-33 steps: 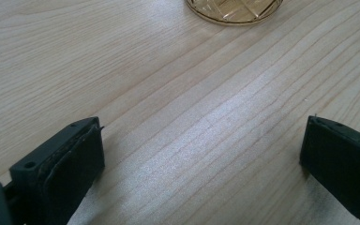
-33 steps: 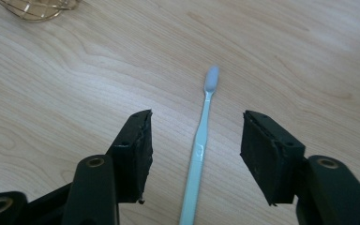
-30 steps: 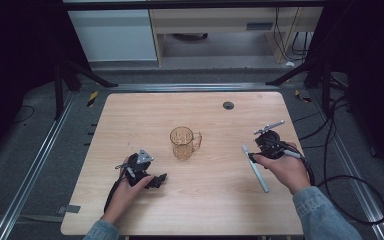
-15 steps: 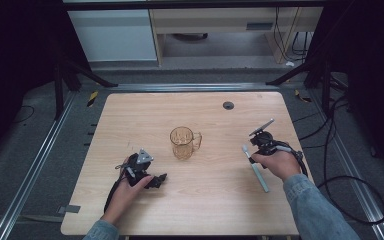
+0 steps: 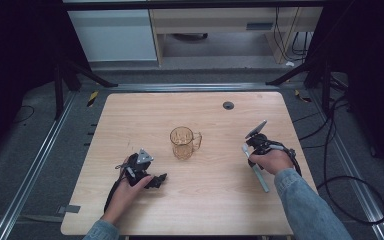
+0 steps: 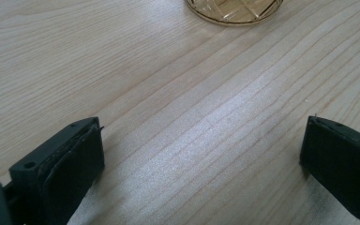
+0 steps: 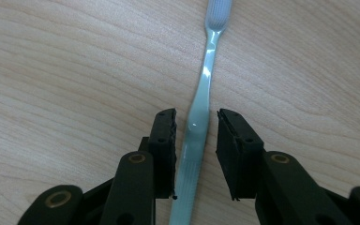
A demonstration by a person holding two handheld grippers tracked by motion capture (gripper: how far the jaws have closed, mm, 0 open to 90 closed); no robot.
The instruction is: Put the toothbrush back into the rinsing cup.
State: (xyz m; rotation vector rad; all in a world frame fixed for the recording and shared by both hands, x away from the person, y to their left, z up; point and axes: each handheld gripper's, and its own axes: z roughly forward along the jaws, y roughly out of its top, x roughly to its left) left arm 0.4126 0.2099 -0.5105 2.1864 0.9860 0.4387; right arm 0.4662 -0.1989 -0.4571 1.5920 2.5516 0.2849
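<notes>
No legible text or labels anywhere

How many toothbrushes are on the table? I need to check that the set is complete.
1. The toothbrush lies flat on the table at its right side, between the jaws of the right gripper, to the right of the amber mug. None seems hidden.

One amber glass mug, one pale toothbrush, two hand-held tools on one wooden table.
</notes>
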